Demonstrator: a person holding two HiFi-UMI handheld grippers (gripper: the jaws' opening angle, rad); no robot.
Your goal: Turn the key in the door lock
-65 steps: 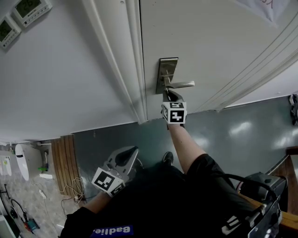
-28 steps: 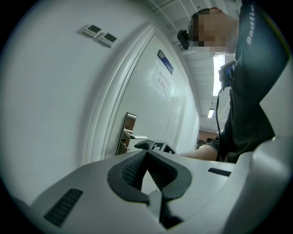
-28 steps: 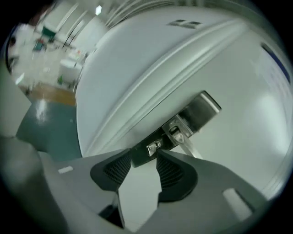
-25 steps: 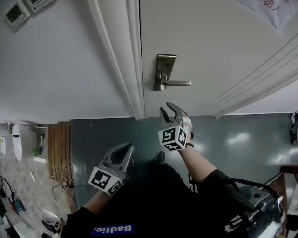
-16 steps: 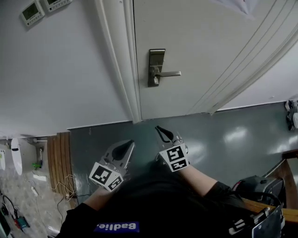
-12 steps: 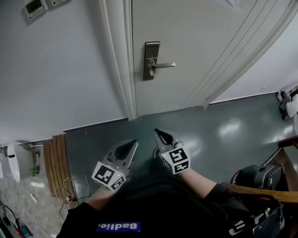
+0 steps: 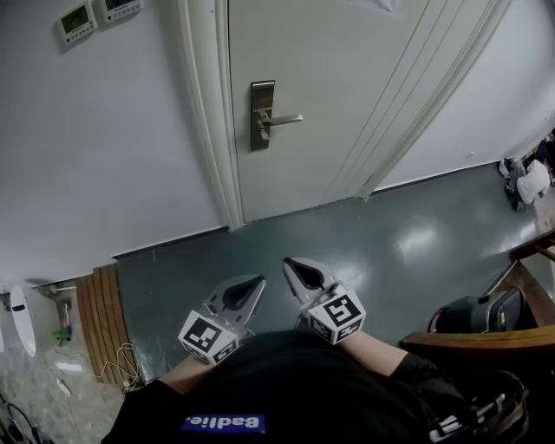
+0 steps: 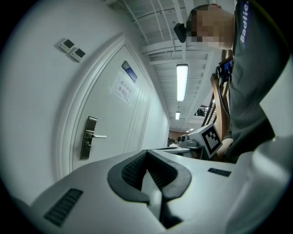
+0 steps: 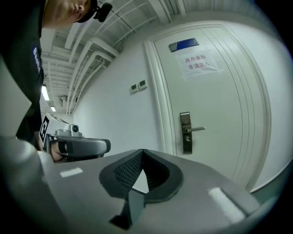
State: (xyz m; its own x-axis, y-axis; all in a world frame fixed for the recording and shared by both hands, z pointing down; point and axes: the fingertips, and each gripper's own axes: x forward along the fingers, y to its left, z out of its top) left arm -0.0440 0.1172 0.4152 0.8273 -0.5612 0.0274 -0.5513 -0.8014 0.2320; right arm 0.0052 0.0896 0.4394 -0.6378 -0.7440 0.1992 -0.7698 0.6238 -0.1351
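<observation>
The white door (image 7: 347,78) carries a metal lock plate (image 7: 261,115) with a lever handle (image 7: 284,119); the same plate (image 9: 185,132) appears in the right gripper view and the plate (image 8: 87,144) in the left gripper view. A key is too small to make out at this distance. My right gripper (image 7: 290,263) is held low near my body, far from the door, shut with nothing in it (image 9: 143,153). Beside it, my left gripper (image 7: 257,282) is also shut and empty (image 8: 146,153). Both point toward the door.
Two wall controllers (image 7: 94,16) hang left of the door frame (image 7: 204,113). A wooden slat mat (image 7: 100,321) lies at the left on the grey floor (image 7: 390,234). A wooden chair arm (image 7: 477,340) and a dark bag (image 7: 475,310) sit at the right. A paper notice (image 9: 196,61) is on the door.
My right gripper left the lock, opened, then shut empty while pulling back and down to my body. The left gripper moved back too. The door now stands farther away.
</observation>
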